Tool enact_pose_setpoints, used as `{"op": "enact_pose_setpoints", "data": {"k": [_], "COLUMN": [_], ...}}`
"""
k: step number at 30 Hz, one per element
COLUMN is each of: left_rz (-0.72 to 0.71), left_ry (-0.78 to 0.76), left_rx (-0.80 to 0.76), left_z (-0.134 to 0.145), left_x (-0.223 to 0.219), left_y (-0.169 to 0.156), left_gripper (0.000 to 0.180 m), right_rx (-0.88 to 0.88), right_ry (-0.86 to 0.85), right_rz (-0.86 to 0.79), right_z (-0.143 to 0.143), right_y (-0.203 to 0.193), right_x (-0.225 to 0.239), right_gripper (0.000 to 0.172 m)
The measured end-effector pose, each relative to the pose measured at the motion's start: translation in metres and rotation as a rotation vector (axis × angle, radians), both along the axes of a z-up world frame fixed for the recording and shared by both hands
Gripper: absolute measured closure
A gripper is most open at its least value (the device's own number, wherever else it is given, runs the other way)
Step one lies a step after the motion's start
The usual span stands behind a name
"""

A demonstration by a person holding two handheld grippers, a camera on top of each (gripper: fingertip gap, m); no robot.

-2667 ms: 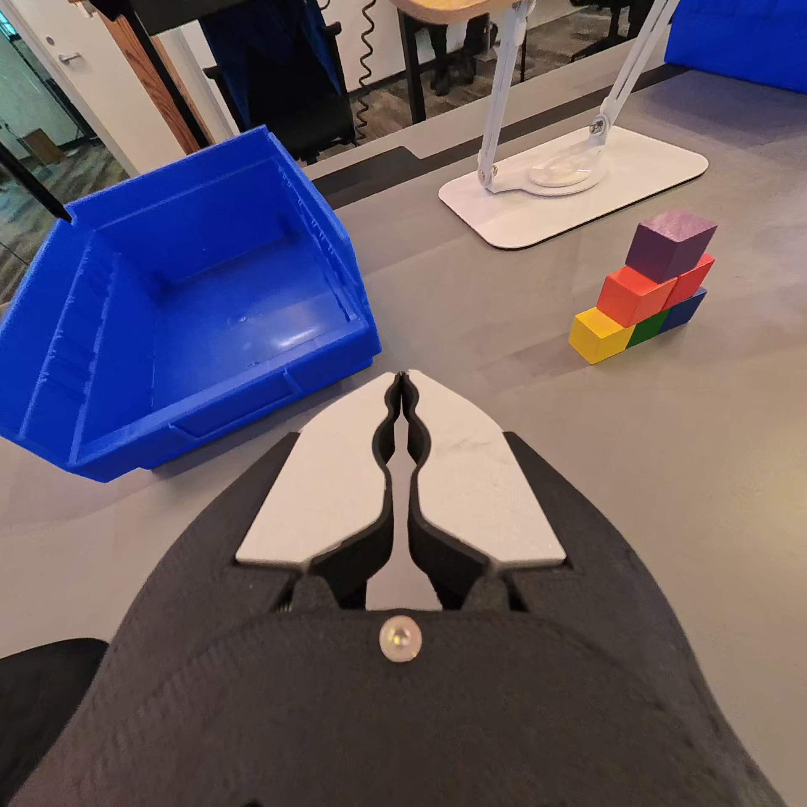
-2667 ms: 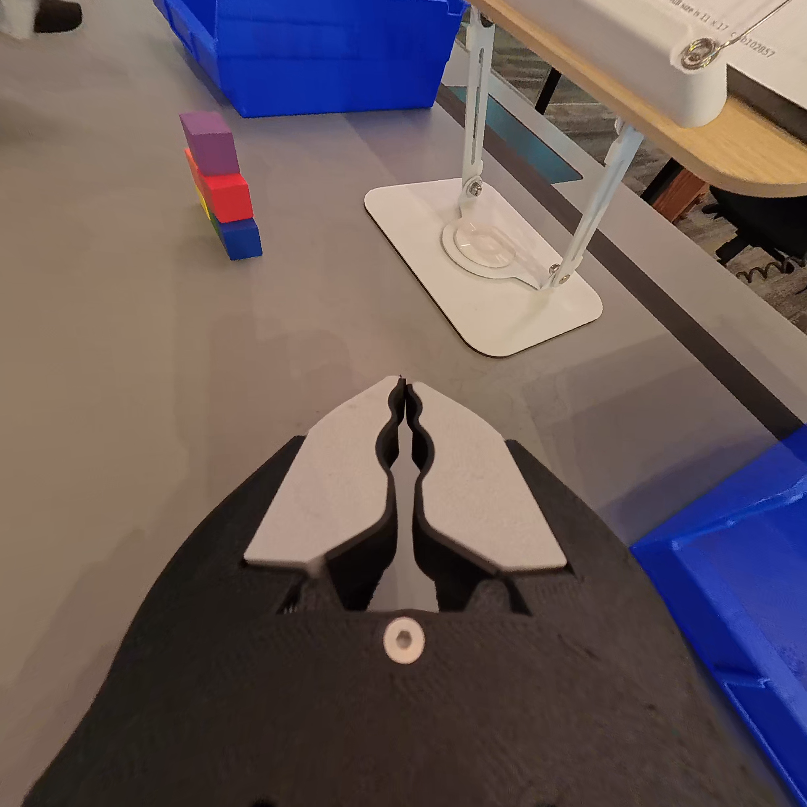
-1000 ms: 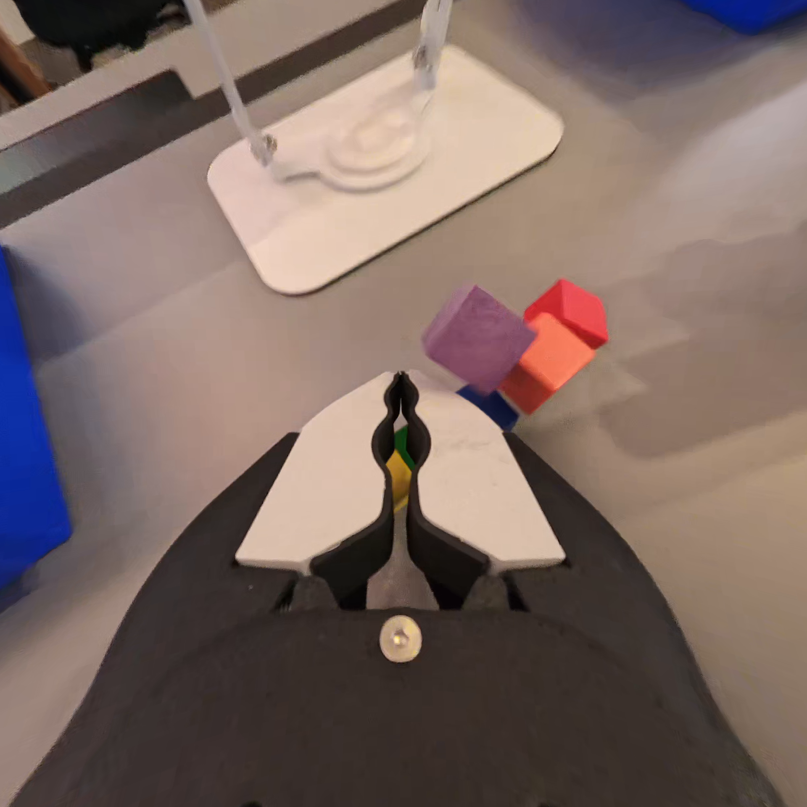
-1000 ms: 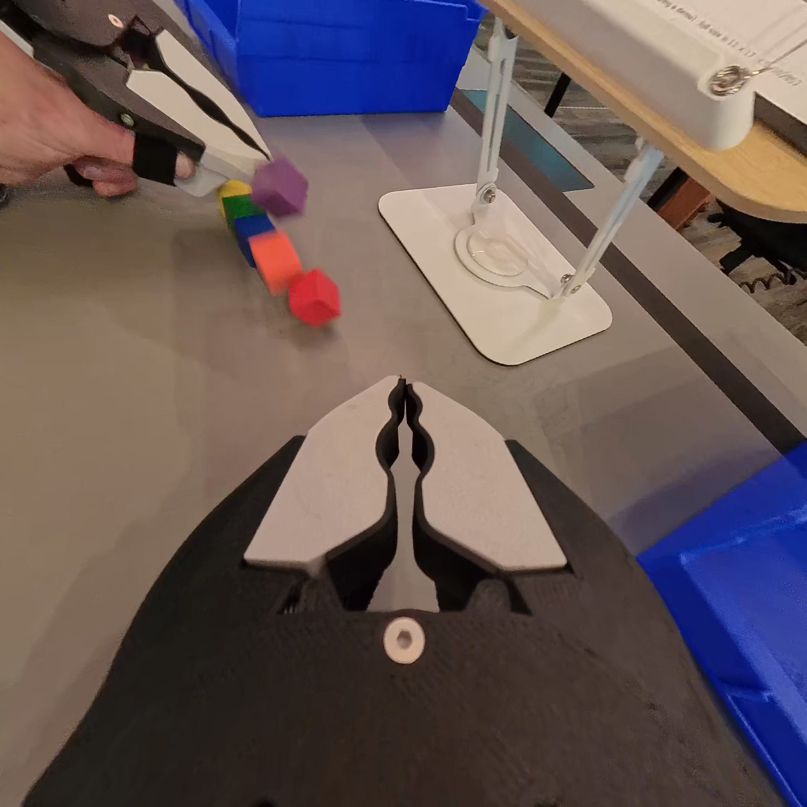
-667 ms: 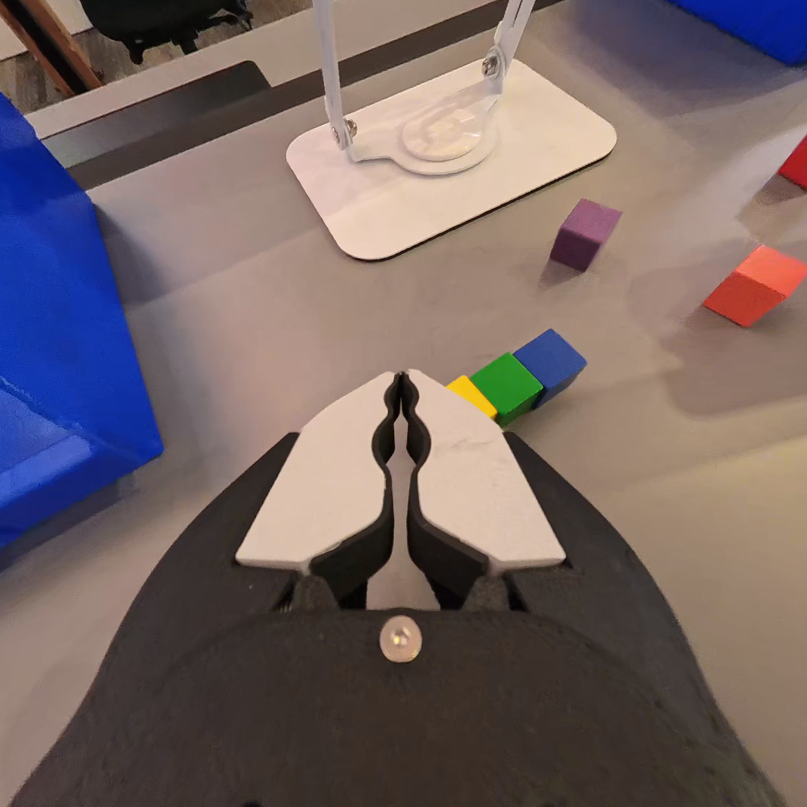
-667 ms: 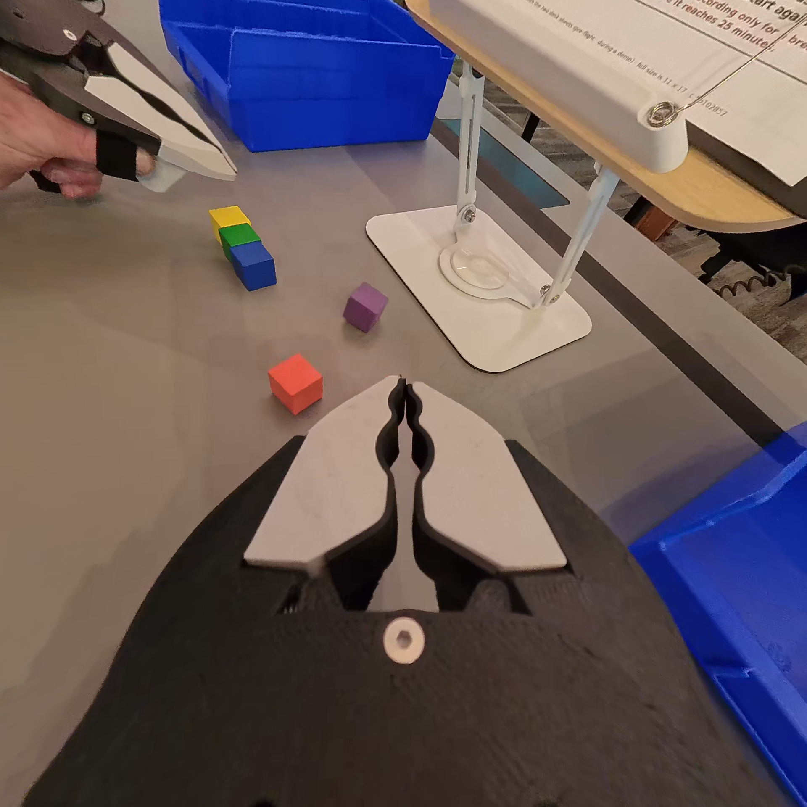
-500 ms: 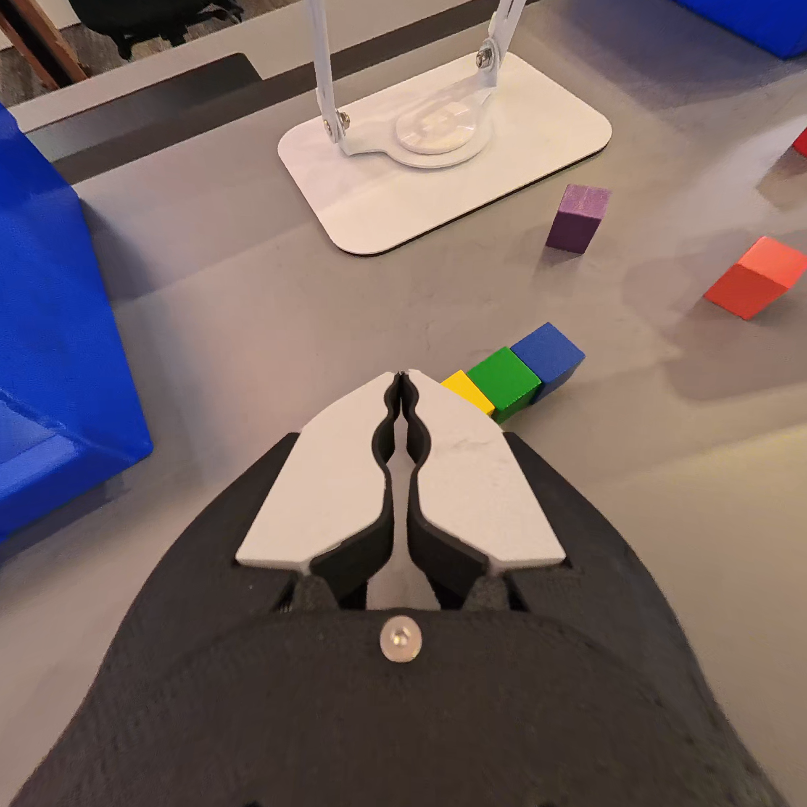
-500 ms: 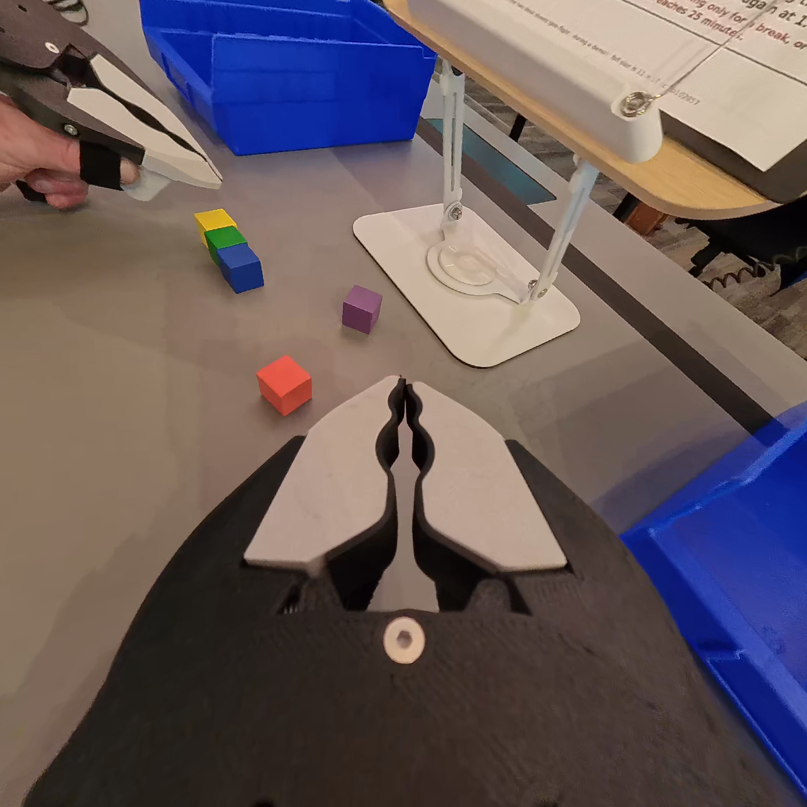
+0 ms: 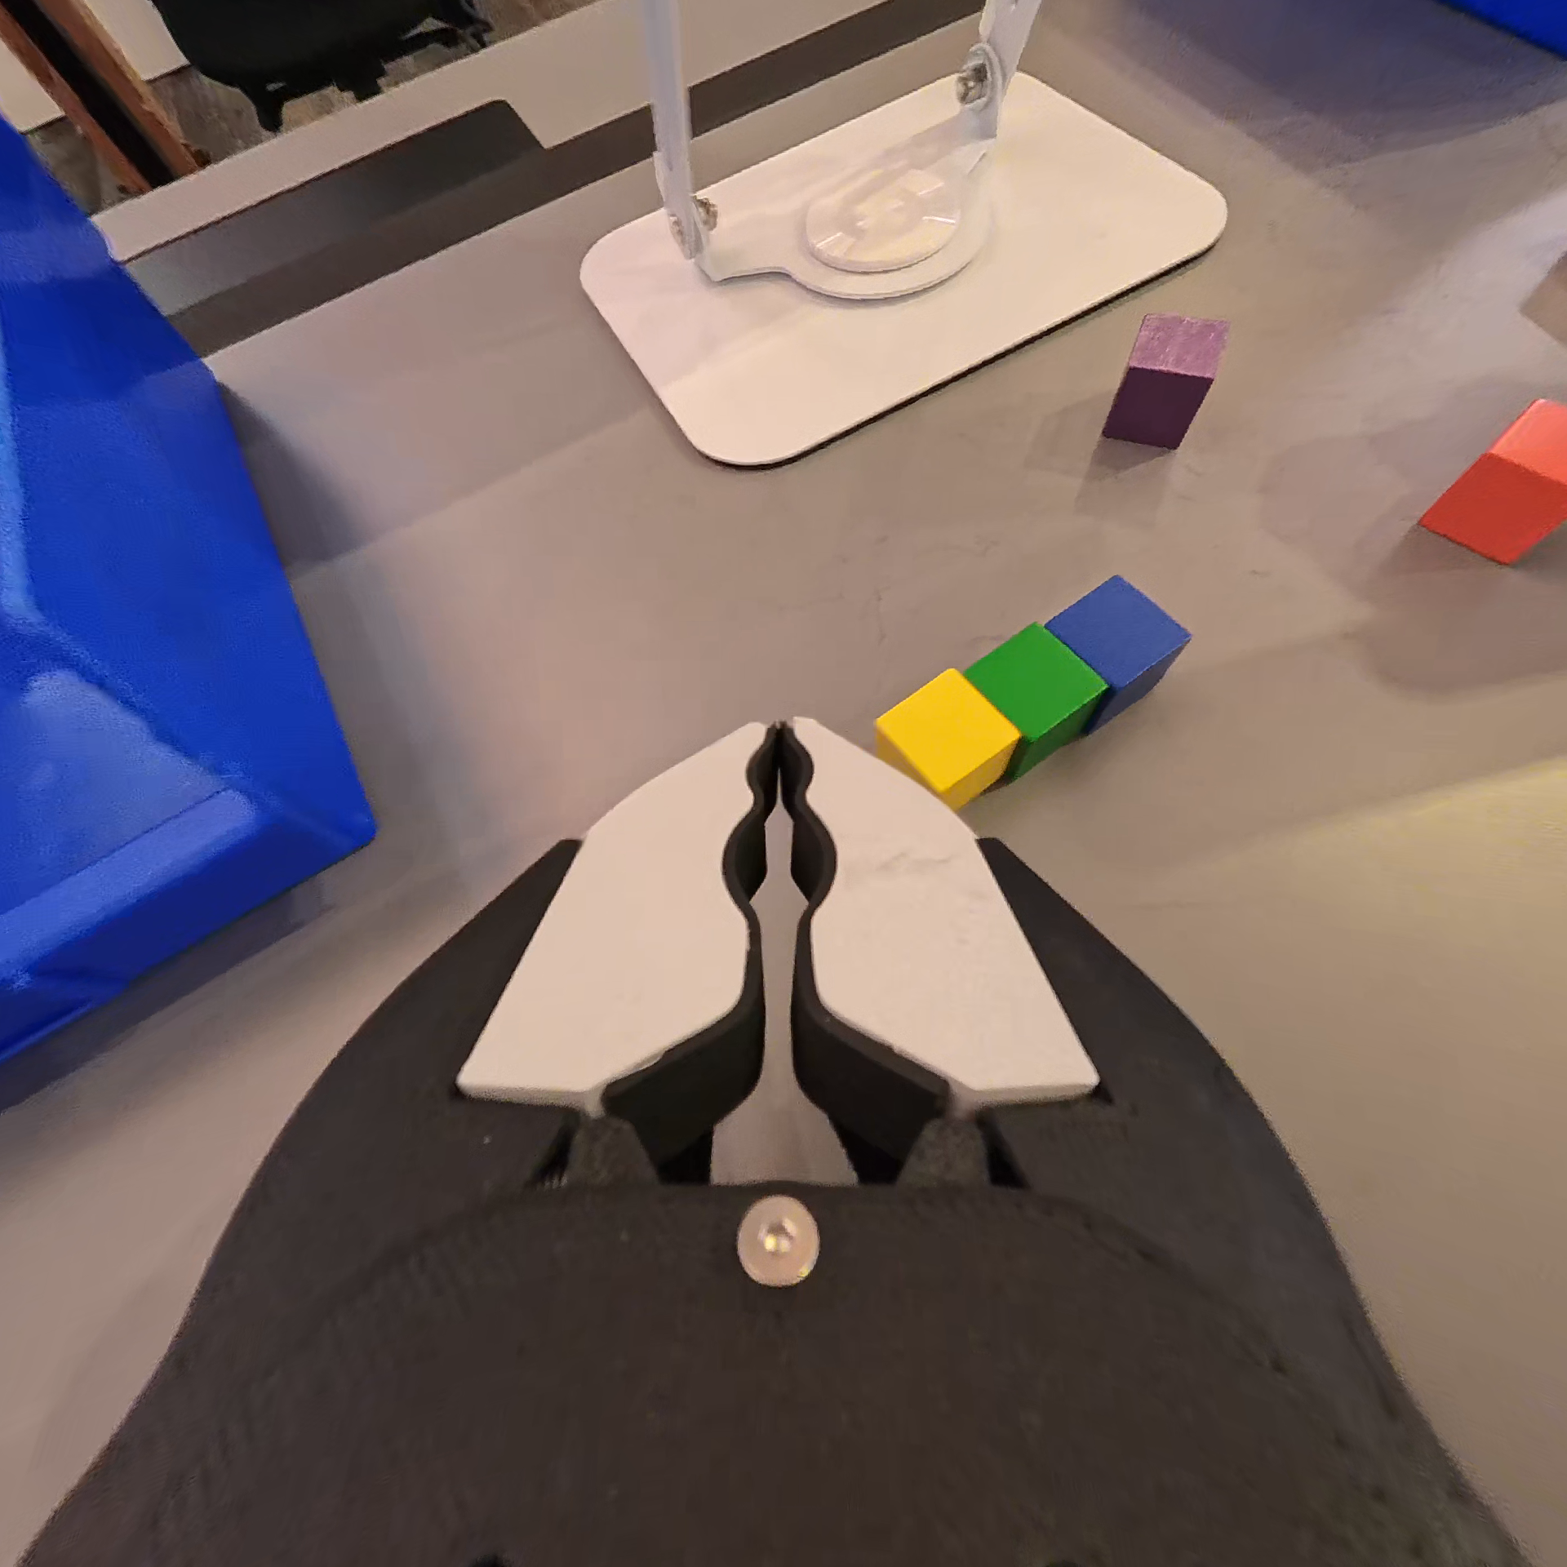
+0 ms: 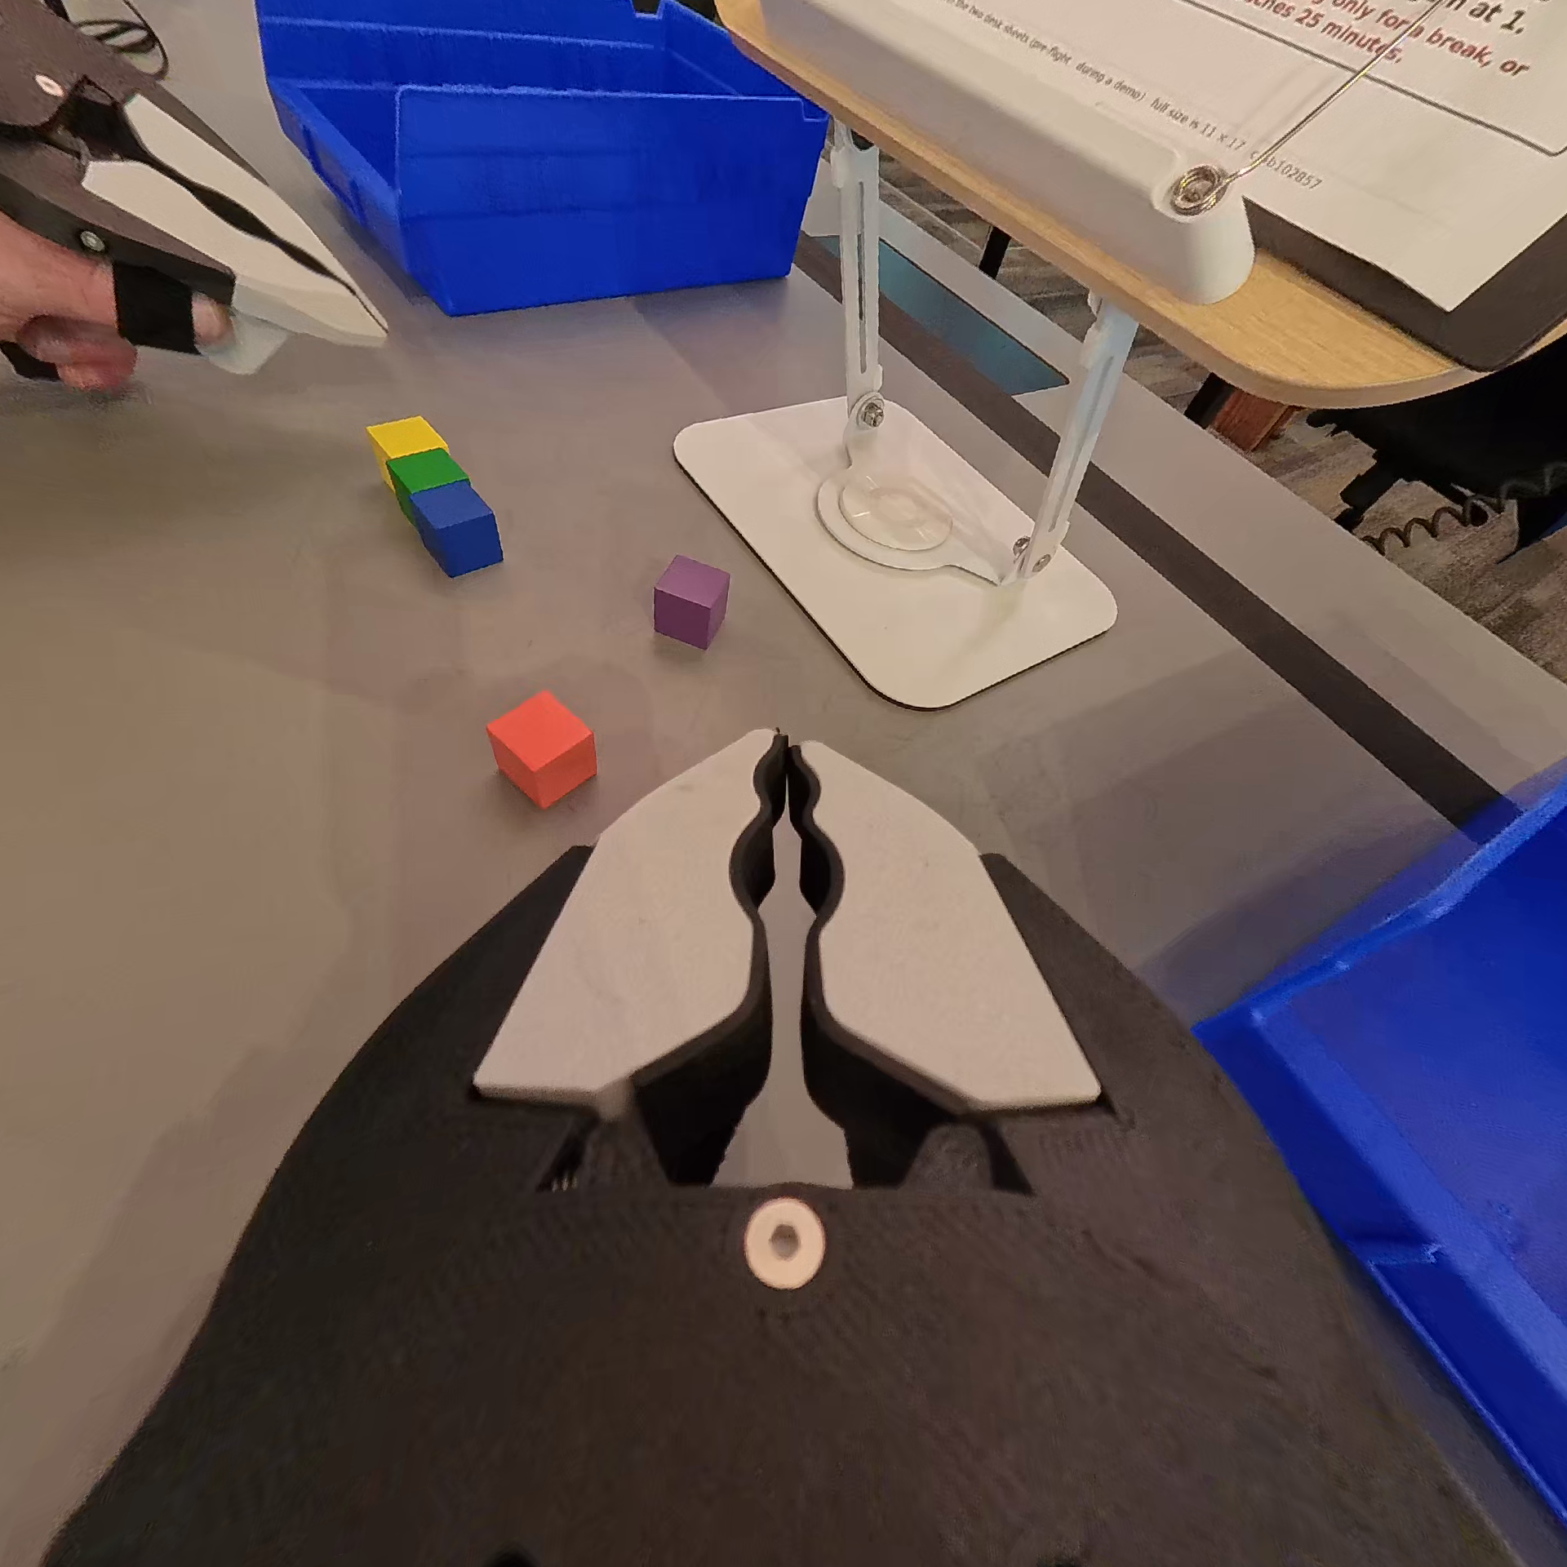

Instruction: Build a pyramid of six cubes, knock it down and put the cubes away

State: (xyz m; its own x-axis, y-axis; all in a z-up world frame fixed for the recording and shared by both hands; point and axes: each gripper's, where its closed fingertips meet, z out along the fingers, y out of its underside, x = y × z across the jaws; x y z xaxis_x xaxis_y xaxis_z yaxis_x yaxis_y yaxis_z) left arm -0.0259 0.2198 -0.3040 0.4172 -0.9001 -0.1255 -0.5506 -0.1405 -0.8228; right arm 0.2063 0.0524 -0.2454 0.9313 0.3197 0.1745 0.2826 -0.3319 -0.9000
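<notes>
Cubes lay apart from both claws: the left gripper [image 9: 778, 736] and right gripper [image 10: 782, 739], at frame centre, were fully closed on nothing. The yellow cube [image 9: 945, 736], green cube [image 9: 1036, 685] and blue cube [image 9: 1118, 636] touched in 1 row right of centre, the purple cube [image 9: 1168, 379] and orange cube [image 9: 1505, 485] farther upper right on the grey table [image 9: 526, 585].

The orange cube [image 9: 1505, 487] is cut by the left wrist view's edge at three o'clock. The blue bin [image 9: 127, 636] at nine o'clock runs off that edge, its inside unseen. In the right wrist view, a second blue bin [image 10: 1399, 1145] is cropped at four o'clock, and the hand [image 10: 51, 314] at ten o'clock is blurred and cropped. Only five cubes show.
</notes>
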Motion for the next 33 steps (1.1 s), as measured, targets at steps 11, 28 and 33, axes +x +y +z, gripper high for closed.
{"op": "enact_pose_setpoints", "data": {"k": [11,28,33], "left_rz": [0.008,0.010,0.009], "left_ry": [0.005,-0.035,-0.050], "left_rx": [0.039,0.029,0.025], "left_z": [-0.007,-0.003,-0.001], "left_x": [-0.013,-0.014,-0.014], "left_y": [0.016,0.015,0.014], "left_gripper": [0.180,0.180,0.180], "right_rx": [-0.034,-0.046,-0.045], "right_ry": [-0.005,-0.020,-0.020], "right_rz": [-0.003,0.004,0.003], "right_z": [-0.010,-0.012,-0.012], "right_y": [0.002,0.003,0.002], "right_x": [0.002,0.000,0.001], "right_gripper": [0.172,0.172,0.172]}}
